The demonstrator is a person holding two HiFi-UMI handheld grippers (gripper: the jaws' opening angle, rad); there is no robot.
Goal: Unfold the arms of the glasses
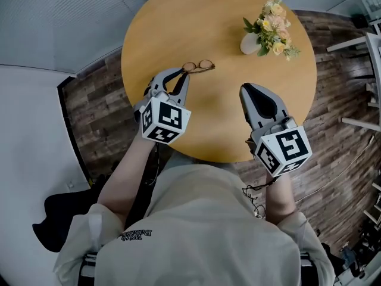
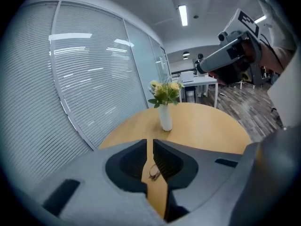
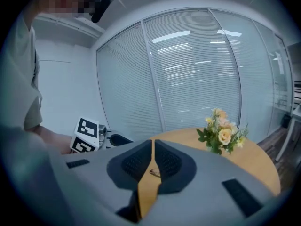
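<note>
glasses [image 1: 198,66]: long axis 9-3 o'clock | at 1 o'clock, just beside nearer left gripper [image 1: 182,72] | right gripper [image 1: 246,89] farther | both jaws nearly closed, holding nothing

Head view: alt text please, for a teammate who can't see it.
Glasses lie on a round wooden table, with the left tool, shut, tip at their left end. The right tool, also shut and empty, is held nearer the person; a vase of flowers stands at the far right.

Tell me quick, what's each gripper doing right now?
Left gripper: closed, empty; glasses lie on the table near its tips.
Right gripper: closed, holding nothing.
</note>
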